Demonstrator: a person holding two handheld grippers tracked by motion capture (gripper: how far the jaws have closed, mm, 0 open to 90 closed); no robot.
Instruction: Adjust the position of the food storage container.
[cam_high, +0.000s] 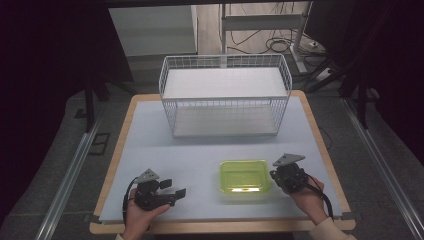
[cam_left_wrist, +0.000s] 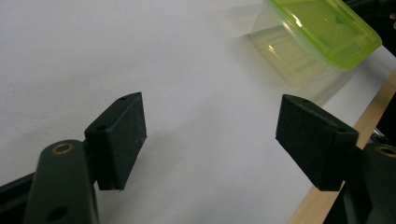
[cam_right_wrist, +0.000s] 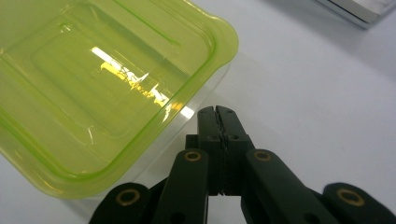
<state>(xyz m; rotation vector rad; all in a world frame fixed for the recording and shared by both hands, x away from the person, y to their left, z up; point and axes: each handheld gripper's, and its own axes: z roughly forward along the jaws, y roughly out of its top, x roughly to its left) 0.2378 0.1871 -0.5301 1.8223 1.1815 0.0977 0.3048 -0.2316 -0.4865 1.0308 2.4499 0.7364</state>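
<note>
On the white table (cam_high: 150, 150), near the front edge, a green box (cam_high: 244, 179) with a lid is seen. The right gripper (cam_right_wrist: 217, 112) is held just beside the box's right side, with its jaws pressed together on nothing. The left gripper (cam_high: 176, 189) is held well apart from the box, with its jaws spread wide. A wire basket (cam_high: 225, 95) is set at the back.

One green-lidded container (cam_high: 244, 179) near the tabletop's (cam_high: 200, 150) front edge. One white wire basket (cam_high: 225, 95) at the back edge. Two grippers: left gripper (cam_high: 175, 189), right gripper (cam_high: 274, 175), toward front corners.
</note>
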